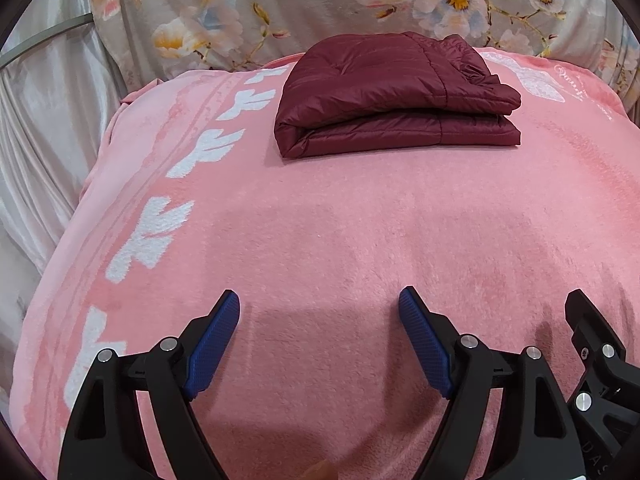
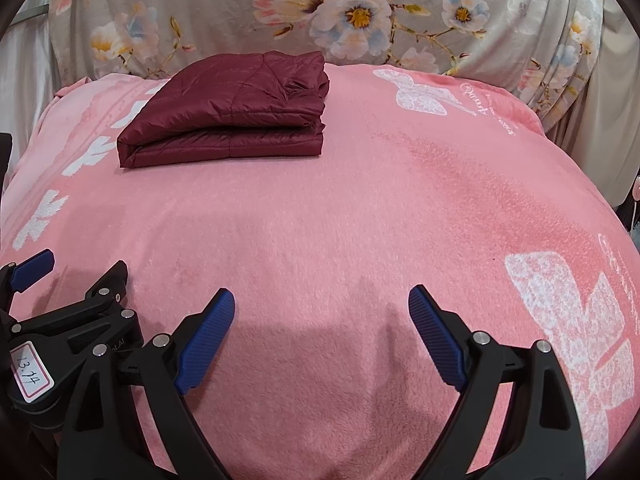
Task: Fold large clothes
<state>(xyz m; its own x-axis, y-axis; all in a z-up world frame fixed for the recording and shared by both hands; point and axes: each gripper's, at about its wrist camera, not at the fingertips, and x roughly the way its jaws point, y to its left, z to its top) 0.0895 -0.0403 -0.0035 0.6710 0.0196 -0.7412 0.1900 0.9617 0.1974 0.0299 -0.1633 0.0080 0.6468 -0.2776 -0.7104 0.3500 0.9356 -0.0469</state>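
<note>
Maroon jacket folded on pink blanket — both claws empty.

bare pink blanket lies open before the folded jacket.

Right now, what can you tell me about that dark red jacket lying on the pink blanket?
The maroon puffer jacket is already folded into a compact, roughly rectangular bundle of several stacked layers. Its fabric looks smooth, slightly shiny and quilted, with stitched seams across the padding. One rounded fold faces the cameras, and looser crumpled edges show on the right side. It lies flat toward the far end of the pink fleece blanket, near the floral cloth behind. Only the blanket touches it; neither hand-held gripper is near it.
</note>
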